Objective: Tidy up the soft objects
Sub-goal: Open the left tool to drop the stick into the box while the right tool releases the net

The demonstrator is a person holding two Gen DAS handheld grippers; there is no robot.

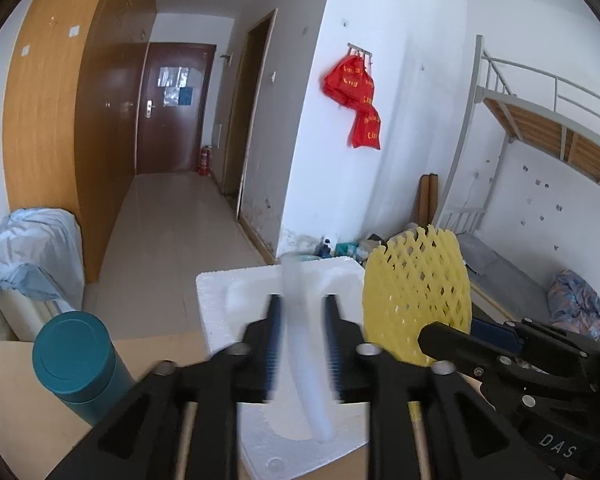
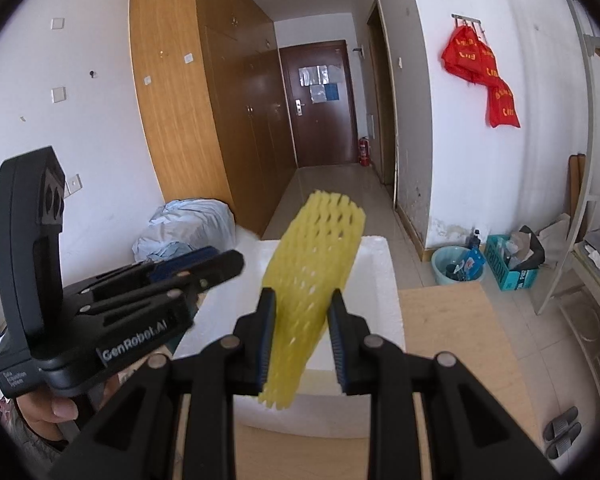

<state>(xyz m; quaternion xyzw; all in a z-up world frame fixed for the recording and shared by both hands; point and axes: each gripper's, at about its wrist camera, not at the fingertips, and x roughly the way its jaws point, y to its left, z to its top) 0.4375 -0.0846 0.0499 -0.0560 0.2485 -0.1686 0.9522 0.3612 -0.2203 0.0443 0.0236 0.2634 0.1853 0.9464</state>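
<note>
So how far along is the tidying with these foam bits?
Nothing looks put away for certain yet. A white foam strip, blurred, sits between the left gripper's jaws above the white foam box, seemingly being dropped in. The right gripper holds the yellow foam net over the box; that goes next.

A flask (image 1: pixel 74 364) stands left of the foam box (image 1: pixel 220 300) on the table (image 1: pixel 16 412).

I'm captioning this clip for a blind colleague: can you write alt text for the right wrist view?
The right gripper holds a yellow foam net sleeve between its jaws, above a white foam box on a wooden table. The left gripper reaches in beside it; a hallway lies beyond.
</note>
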